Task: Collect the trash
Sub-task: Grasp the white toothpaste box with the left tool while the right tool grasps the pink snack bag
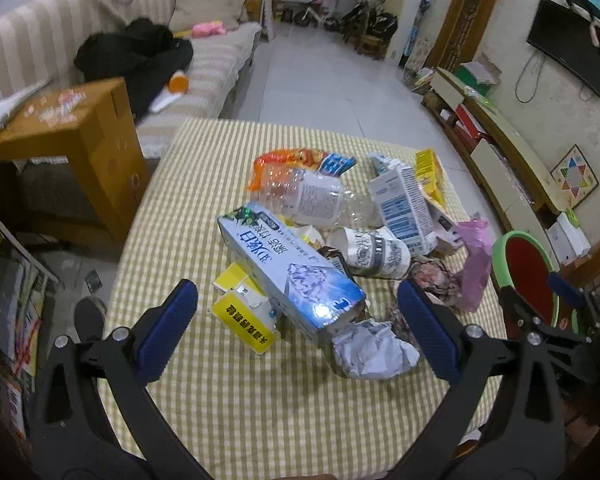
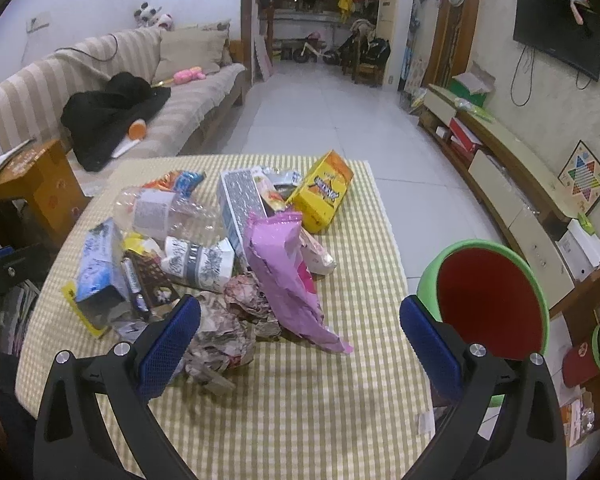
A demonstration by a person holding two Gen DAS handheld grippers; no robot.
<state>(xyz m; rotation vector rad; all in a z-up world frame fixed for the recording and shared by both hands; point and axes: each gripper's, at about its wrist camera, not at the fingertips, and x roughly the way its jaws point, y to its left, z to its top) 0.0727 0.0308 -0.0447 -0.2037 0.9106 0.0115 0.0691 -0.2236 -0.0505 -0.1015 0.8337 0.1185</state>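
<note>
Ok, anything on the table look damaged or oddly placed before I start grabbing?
Only what a trash pile would show: the clear plastic bottle is crushed flat, the blue-and-white carton lies on its side with its near end torn open, and the paper cup is tipped over. Nothing looks spilled on the checked tablecloth.

Left gripper (image 1: 298, 322) jaws spread wide, holding nothing, right gripper (image 2: 300, 338) jaws likewise spread, empty
</note>
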